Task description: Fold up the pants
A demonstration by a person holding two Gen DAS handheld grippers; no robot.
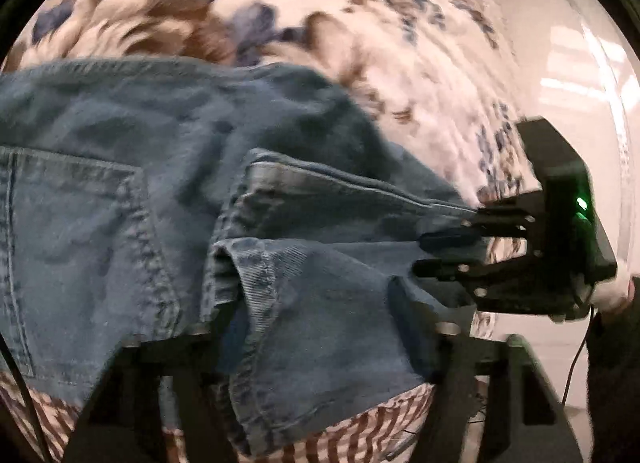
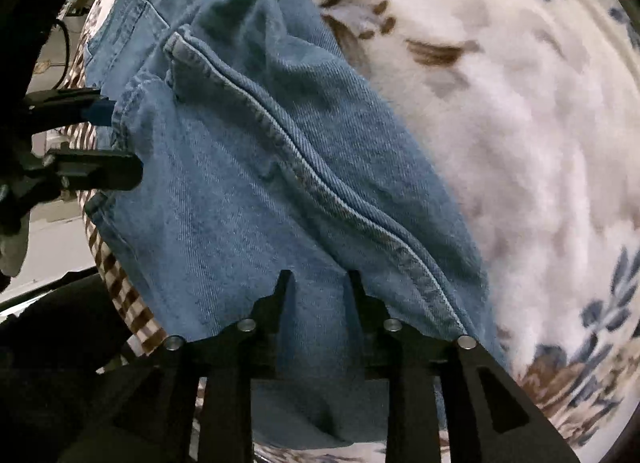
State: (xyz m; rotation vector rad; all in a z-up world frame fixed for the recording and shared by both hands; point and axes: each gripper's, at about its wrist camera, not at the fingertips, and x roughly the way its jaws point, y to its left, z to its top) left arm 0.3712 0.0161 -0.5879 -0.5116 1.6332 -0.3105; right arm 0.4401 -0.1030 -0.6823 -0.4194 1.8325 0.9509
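Both tongs gripping the jeans (image 2: 248, 167): right tongs (image 2: 318, 283) lower centre, left tongs (image 2: 116, 135) left edge; seam runs diagonally between.

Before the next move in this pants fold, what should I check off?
1. Jeans resting on the bedspread: ok.
2. Denim between the right gripper fingers: ok.
3. Right gripper pinching firmly: cannot tell.
4. Left gripper at the jeans' edge: ok; its hold: cannot tell.
5. Layers lying flat: not ok, rumpled near the hems.
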